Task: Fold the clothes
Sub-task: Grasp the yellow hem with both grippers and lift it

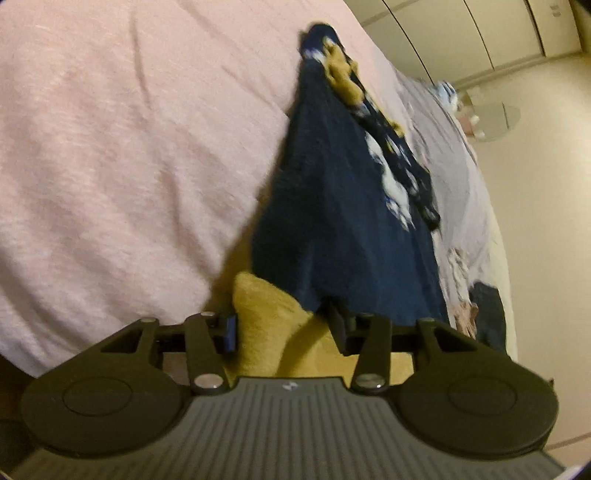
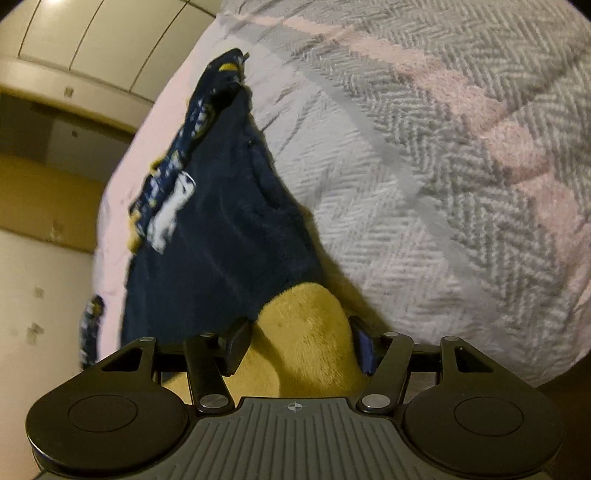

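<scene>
Mustard fleece point(image 1: 266, 325) is bracketed by the jaws of the left gripper point(image 1: 284, 328), and a like patch point(image 2: 306, 332) by the right gripper point(image 2: 299, 339); whether the pads press it cannot be told in either view. Both corners seem to be taken so the navy garment point(image 1: 332, 229) can be lowered flat onto the bed point(image 1: 110, 147). Beyond it, a grey herringbone blanket point(image 2: 424, 166) and loose clothes point(image 1: 487, 314) crowd the landing space.

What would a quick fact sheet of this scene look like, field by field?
garment: navy fleece piece with mustard-yellow cuffs and a printed lining
surface: pink bedcover; grey herringbone blanket
left gripper: a yellow cuff between its fingers
right gripper: the other yellow cuff between its fingers
background: cream wardrobe doors
</scene>
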Available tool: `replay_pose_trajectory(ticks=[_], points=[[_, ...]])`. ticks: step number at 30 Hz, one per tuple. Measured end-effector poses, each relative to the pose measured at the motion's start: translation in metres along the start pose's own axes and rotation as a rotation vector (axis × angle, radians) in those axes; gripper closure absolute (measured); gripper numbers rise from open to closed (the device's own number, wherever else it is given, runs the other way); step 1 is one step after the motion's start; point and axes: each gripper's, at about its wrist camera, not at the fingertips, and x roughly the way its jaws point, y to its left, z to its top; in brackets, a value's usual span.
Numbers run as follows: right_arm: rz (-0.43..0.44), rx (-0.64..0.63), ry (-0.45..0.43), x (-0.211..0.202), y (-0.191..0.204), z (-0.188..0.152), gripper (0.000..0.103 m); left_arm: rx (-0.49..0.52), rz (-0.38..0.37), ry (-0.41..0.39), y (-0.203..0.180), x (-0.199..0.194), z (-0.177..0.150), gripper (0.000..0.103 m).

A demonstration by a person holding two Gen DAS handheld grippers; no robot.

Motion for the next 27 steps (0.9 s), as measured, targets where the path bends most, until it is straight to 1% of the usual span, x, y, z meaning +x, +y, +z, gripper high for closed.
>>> replay_pose_trajectory(ticks=[1, 2, 4, 8, 12, 15, 17, 21, 24, 27], points=[[0.0, -0.007, -0.005, -0.001, 0.003, 0.001, 0.077, 0.017, -0.002, 0.002, -0.003, -0.001, -0.001, 0.086], [-0.012, -0.015, -0.003, -0.001, 0.006, 0.003, 0.081, 0.032, 0.0, 0.001, -0.006, -0.002, -0.001, 0.092], [-0.025, -0.033, 0.006, -0.004, 0.013, 0.005, 0.086, 0.053, -0.006, -0.009, -0.01, -0.01, -0.002, 0.094], [-0.035, -0.07, 0.018, -0.013, 0.025, 0.006, 0.088, 0.088, -0.018, -0.057, -0.025, -0.031, -0.004, 0.096], [-0.002, -0.083, 0.007, -0.036, 0.039, 0.004, 0.089, 0.121, -0.04, -0.117, -0.042, -0.052, -0.007, 0.097], [0.029, -0.06, -0.006, -0.052, 0.046, 0.001, 0.09, 0.129, -0.057, -0.161, -0.054, -0.071, -0.015, 0.097], [0.039, -0.054, -0.008, -0.062, 0.052, -0.001, 0.09, 0.127, -0.055, -0.169, -0.059, -0.082, -0.023, 0.097], [0.045, -0.047, 0.02, -0.081, 0.057, -0.014, 0.09, 0.094, -0.023, -0.171, -0.063, -0.105, -0.046, 0.097], [0.018, 0.002, 0.078, -0.088, 0.053, -0.028, 0.089, 0.021, 0.014, -0.177, -0.062, -0.117, -0.065, 0.097], [-0.025, 0.076, 0.132, -0.085, 0.053, -0.027, 0.089, -0.054, 0.028, -0.176, -0.06, -0.119, -0.07, 0.097]])
